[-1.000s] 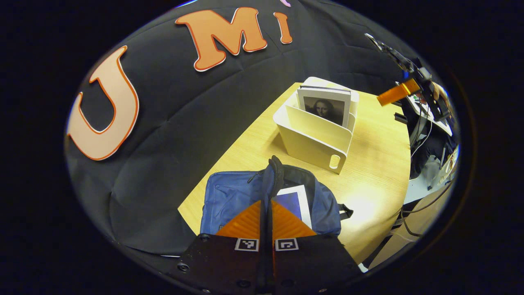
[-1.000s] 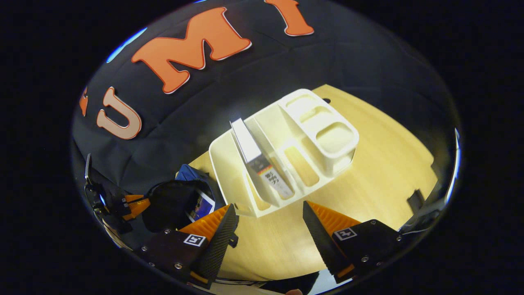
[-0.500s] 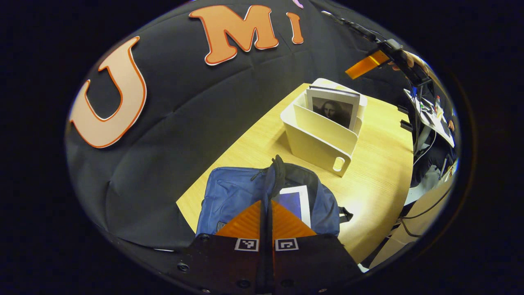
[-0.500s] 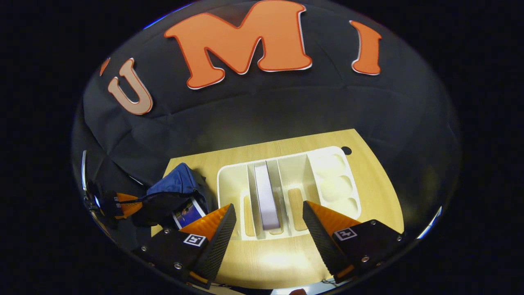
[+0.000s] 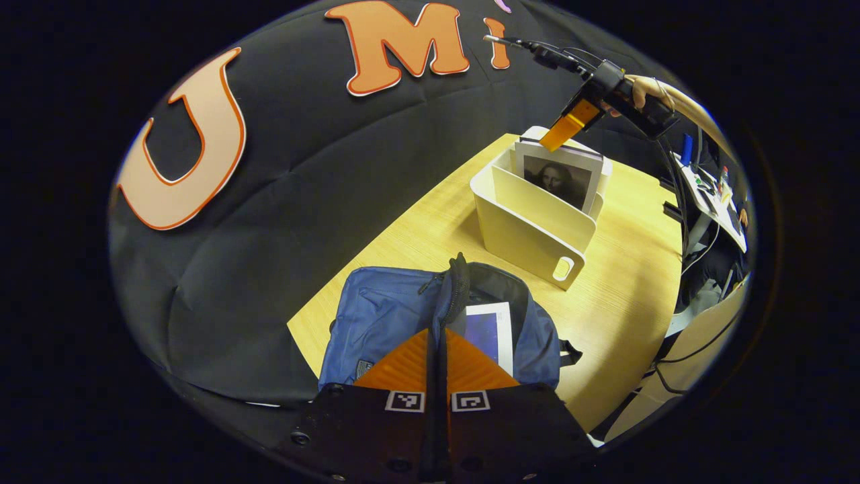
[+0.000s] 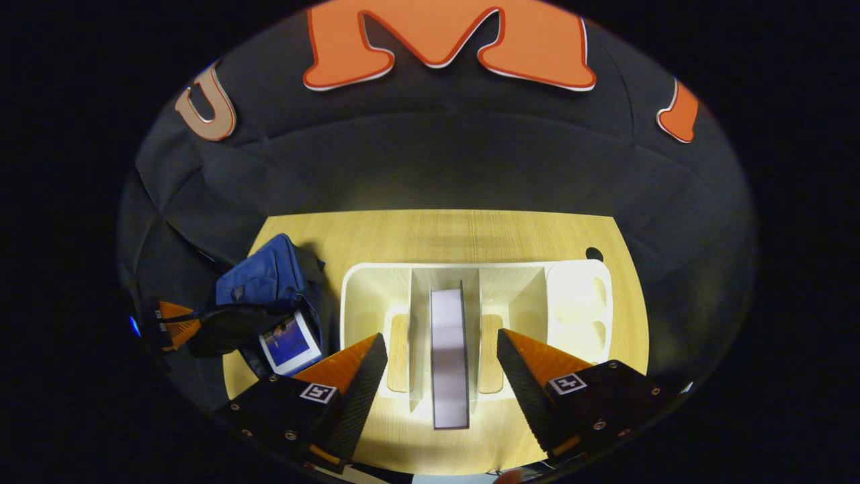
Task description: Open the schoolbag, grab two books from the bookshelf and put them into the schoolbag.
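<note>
In the left gripper view, the left hand-held gripper (image 5: 437, 349) at bottom centre has its fingers pressed together on the raised zipper edge of the blue fabric schoolbag (image 5: 383, 319), which lies open on the pale wooden worktop (image 5: 625, 282) with a blue-covered book (image 5: 494, 333) inside. In the right gripper view, the right hand-held gripper (image 6: 441, 366) at the bottom is spread wide, empty, above the cream plastic bookshelf (image 6: 366, 302), straddling the upright white-edged book (image 6: 449, 356) in its middle slot.

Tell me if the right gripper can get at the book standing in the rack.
Probably yes: the right gripper hangs open above the book, its fingers either side, nothing between; the rack dividers flank the book closely.
</note>
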A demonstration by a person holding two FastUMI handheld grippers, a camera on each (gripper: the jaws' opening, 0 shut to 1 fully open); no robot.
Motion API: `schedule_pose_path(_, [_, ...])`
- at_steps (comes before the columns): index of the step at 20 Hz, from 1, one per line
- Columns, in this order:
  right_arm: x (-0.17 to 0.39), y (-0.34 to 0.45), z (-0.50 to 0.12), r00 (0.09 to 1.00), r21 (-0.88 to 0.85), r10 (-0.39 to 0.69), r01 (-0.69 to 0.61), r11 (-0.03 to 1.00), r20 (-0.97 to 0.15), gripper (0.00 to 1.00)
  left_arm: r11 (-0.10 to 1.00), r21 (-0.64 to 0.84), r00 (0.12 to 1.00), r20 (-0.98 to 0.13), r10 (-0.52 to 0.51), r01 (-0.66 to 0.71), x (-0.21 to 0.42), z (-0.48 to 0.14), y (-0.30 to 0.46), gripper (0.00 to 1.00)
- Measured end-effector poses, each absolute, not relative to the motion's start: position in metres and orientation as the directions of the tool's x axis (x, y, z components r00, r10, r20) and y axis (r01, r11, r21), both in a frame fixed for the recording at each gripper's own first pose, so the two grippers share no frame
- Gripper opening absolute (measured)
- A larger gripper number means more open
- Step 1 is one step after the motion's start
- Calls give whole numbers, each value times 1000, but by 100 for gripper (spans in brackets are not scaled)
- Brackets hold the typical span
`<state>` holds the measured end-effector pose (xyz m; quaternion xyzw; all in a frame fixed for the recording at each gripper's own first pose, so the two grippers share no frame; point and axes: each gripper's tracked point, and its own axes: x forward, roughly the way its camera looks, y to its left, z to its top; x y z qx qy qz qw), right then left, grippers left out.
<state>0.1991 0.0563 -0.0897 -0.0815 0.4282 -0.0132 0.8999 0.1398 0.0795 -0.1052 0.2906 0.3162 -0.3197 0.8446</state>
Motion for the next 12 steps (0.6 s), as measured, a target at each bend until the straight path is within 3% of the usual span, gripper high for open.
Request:
schedule_pose_path(6, [196, 56, -123, 572, -168, -110, -48, 985, -813, 98, 642, 276, 593, -726, -349, 715, 142, -111, 86, 0])
schedule_pose_path(10, [192, 56, -135, 545, -169, -115, -50, 984, -831, 68, 640, 278, 591, -728, -346, 717, 142, -110, 87, 0])
schedule_pose_path(11, [192, 54, -137, 540, -178, -122, -53, 983, -833, 46, 639, 280, 592, -729, -345, 717, 142, -110, 87, 1])
schedule_pose_path(12, [191, 56, -137, 542, -165, -112, -51, 985, -833, 47, 638, 279, 591, -729, -345, 717, 142, -110, 87, 0])
